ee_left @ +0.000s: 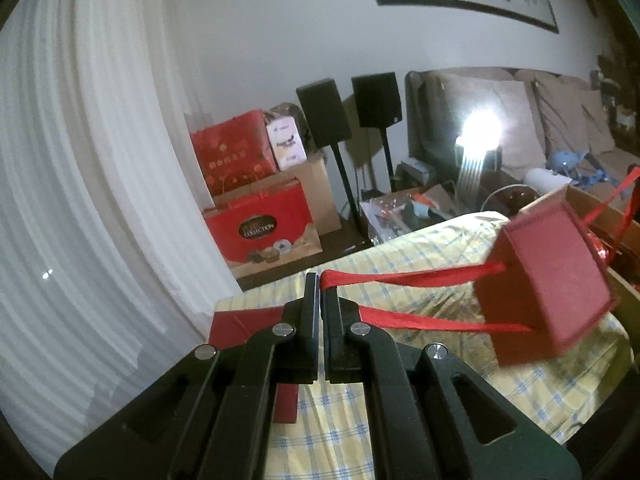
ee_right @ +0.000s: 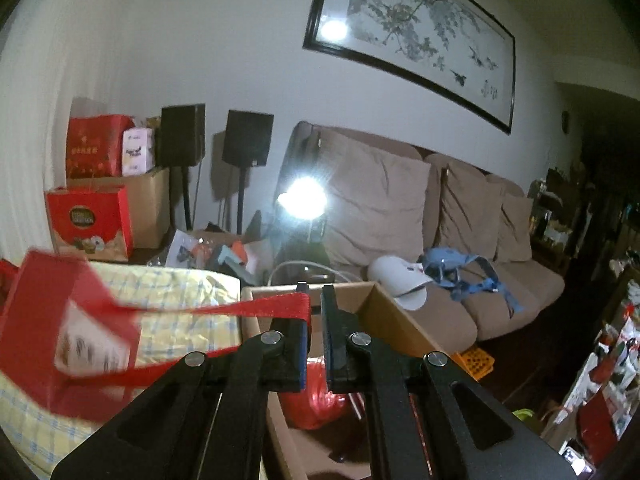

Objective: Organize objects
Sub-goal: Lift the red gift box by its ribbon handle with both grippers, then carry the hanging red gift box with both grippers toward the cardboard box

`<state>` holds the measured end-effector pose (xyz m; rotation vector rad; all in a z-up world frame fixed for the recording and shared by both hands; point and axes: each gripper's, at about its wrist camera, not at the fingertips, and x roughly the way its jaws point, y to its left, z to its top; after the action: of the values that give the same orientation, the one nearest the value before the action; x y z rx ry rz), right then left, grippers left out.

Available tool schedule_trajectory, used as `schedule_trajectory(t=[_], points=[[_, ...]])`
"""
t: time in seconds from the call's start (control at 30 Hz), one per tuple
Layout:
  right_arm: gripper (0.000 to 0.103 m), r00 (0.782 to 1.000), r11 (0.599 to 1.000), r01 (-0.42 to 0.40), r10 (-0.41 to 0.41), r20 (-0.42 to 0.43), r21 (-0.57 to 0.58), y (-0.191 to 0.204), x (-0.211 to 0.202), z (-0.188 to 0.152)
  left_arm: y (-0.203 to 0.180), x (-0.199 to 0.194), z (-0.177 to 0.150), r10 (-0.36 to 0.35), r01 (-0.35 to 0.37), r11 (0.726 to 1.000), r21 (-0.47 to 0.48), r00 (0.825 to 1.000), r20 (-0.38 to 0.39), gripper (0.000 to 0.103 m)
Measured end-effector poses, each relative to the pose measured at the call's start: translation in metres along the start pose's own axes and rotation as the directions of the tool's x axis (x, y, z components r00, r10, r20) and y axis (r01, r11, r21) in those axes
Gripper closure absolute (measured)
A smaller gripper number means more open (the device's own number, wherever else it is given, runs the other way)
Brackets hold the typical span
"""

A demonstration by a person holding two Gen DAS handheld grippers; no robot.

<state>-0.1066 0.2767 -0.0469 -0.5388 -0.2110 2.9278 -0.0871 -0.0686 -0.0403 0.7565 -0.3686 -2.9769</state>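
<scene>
Ribbon handles, red and flat, ran from a small red gift bag to both sets of fingers. From my left wrist view, the left gripper was closed, its two black fingers nearly touching, with one ribbon loop pinched at their tips. The bag hung to the right of those fingers and slightly beyond them, tilted, clear of the yellow checked cloth beneath it. A flat red box lay on the cloth just left of and under the left fingers.

From my right wrist view, the right gripper held the second ribbon handle across the tip of its left finger. A narrow gap showed between the pads, but I read the jaws as closed on the ribbon. The bag, blurred here, hung to the left of the right fingers, over the cloth. Directly below and beyond those fingers stood an open cardboard box with a red bundle inside it. A brown sofa stood behind the box against the wall.
</scene>
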Motion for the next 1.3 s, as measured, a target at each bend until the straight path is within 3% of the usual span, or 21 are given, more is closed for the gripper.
schedule_trajectory(t=[0.3, 0.53, 0.7, 1.3], points=[[0.099, 0.994, 0.995, -0.096, 0.094, 0.048, 0.037, -0.003, -0.033, 0.019, -0.002, -0.032, 0.014, -0.027, 0.026, 1.000, 0.015, 0.997, 0.069, 0.101], [0.099, 0.976, 0.978, -0.204, 0.202, 0.079, 0.030, 0.005, -0.054, 0.029, -0.012, -0.048, 0.022, -0.066, 0.063, 0.998, 0.026, 0.991, 0.114, 0.101], [0.099, 0.950, 0.948, -0.309, 0.304, 0.068, 0.076, 0.002, -0.059, 0.032, -0.021, -0.055, 0.028, -0.076, 0.073, 0.997, 0.023, 0.988, 0.134, 0.101], [0.099, 0.921, 0.917, -0.386, 0.377, 0.098, 0.105, -0.003, -0.074, 0.053, -0.032, -0.085, 0.060, -0.108, 0.106, 0.994, 0.021, 0.966, 0.234, 0.101]])
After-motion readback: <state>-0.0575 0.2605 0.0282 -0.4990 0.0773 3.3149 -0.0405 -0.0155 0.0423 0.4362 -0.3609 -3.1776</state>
